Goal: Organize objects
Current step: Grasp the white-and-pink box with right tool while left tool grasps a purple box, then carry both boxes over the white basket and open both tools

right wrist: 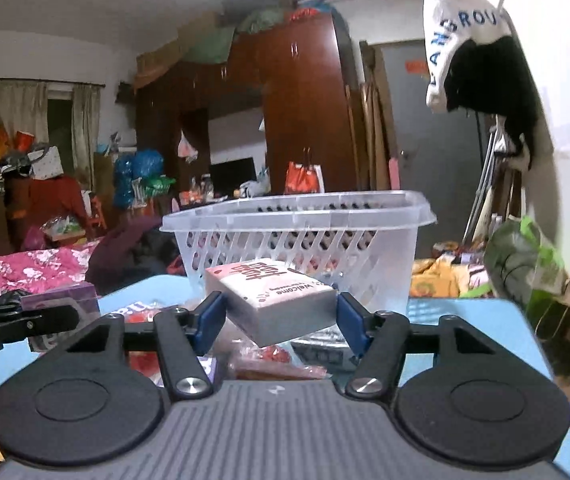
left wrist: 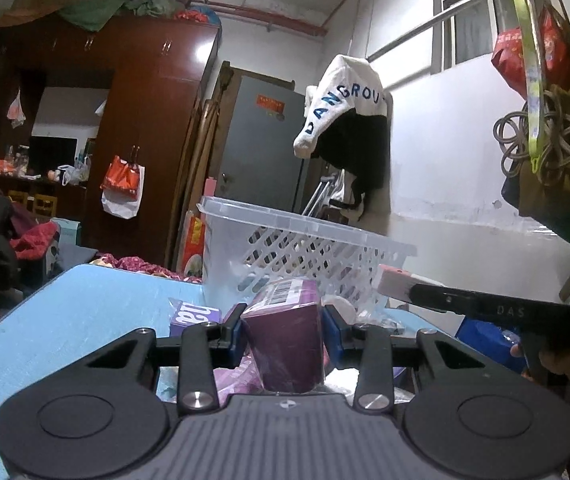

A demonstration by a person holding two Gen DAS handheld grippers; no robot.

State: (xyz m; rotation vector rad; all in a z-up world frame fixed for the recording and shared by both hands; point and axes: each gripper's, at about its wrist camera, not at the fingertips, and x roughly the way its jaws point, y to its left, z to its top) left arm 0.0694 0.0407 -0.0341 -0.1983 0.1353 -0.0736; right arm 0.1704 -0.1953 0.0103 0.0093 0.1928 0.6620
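I'm holding a purple box (left wrist: 285,336) in my left gripper (left wrist: 283,330), its blue pads (left wrist: 237,338) pressing in on both sides of the box, which is standing lifted above the light blue table (left wrist: 85,312). A barcode label is showing on the box's top face. In my right gripper (right wrist: 277,312) I'm clamping a white and pink box (right wrist: 273,300), tilted, with printed lettering on its upper face; the blue pads (right wrist: 211,316) are squeezing its two ends and it is hanging clear of the items below.

Ahead of both boxes the clear plastic basket (right wrist: 297,224) is sitting on the table, its slotted wall facing me. From the left wrist view the basket (left wrist: 305,240) is standing just behind the purple box, and my right gripper's arm is reaching in from the right with the pink-edged box at its tip.

Under the grippers I'm seeing loose packets lying on the table: a red snack packet (right wrist: 273,360) and a purple and white packet (left wrist: 193,316). Beyond, a dark wooden wardrobe (left wrist: 133,120) and a white garment (left wrist: 341,104) hanging on the wall are filling the background
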